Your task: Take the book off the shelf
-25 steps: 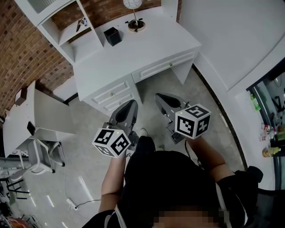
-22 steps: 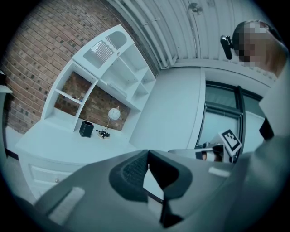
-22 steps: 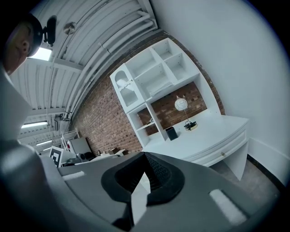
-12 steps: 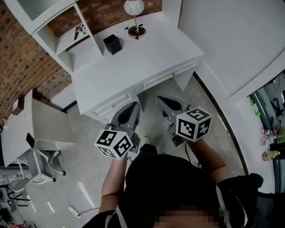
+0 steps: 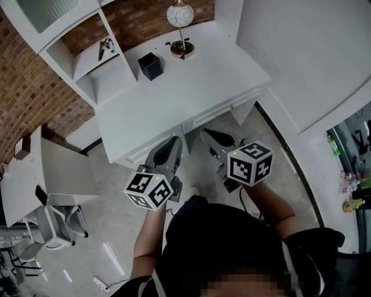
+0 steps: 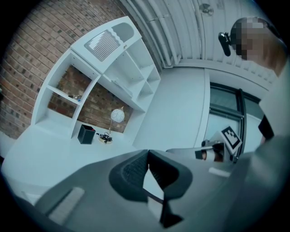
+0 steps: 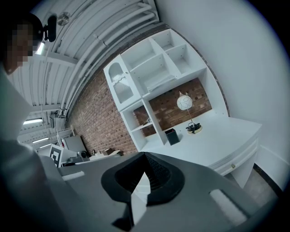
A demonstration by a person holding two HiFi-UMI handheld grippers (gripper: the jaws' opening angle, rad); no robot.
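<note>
A white desk [image 5: 174, 98] carries a hutch of open shelves [image 5: 87, 52] against a brick wall. On the hutch's low left shelf lies a small flat item [image 5: 106, 46] [image 6: 74, 96] [image 7: 147, 121]; it is too small to tell whether it is the book. My left gripper [image 5: 172, 143] [image 6: 147, 154] and right gripper [image 5: 210, 134] [image 7: 145, 156] hang side by side at the desk's front edge, well short of the shelves. Both are shut with nothing between the jaws.
A black square pot [image 5: 150, 65] and a globe lamp [image 5: 181, 17] stand on the desk top. Drawers [image 5: 217, 113] run along its front. A second white table [image 5: 58, 168] and a chair [image 5: 49, 217] stand to the left, a white wall [image 5: 301, 52] to the right.
The desk has come nearer in the head view. Both shut grippers have moved forward together and now reach its front edge.
</note>
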